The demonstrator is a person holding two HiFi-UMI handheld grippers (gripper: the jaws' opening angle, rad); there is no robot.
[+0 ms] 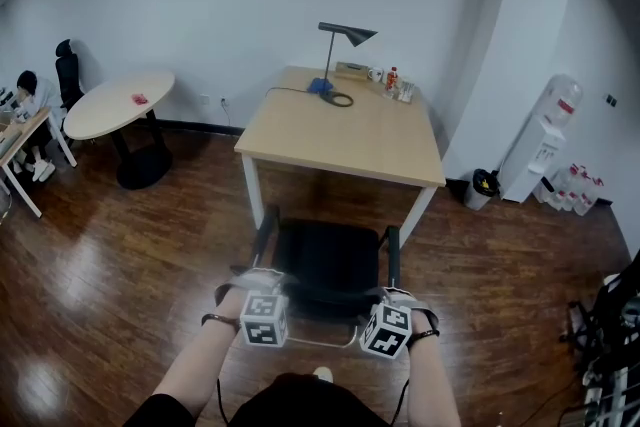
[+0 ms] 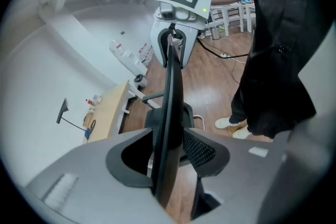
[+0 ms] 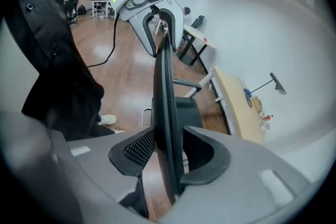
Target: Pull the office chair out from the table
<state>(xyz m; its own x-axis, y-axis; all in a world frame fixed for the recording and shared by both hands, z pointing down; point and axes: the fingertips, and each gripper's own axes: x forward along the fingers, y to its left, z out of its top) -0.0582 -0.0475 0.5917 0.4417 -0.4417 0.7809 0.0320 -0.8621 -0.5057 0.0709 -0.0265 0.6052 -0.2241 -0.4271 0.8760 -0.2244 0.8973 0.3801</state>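
A black office chair stands on the wood floor in front of the light wooden table, its seat just clear of the table's front edge. Both grippers sit at the top of the backrest. My left gripper straddles the thin backrest edge near its left end; the jaws stand apart around it, without pressing. My right gripper straddles the same edge near the right end, also loose. Each gripper view shows the other gripper farther along the edge: the right gripper and the left gripper.
On the table are a desk lamp and small bottles. A round table stands at the left, with a seated person beyond it. A water dispenser and bin are at the right wall. My own feet are behind the chair.
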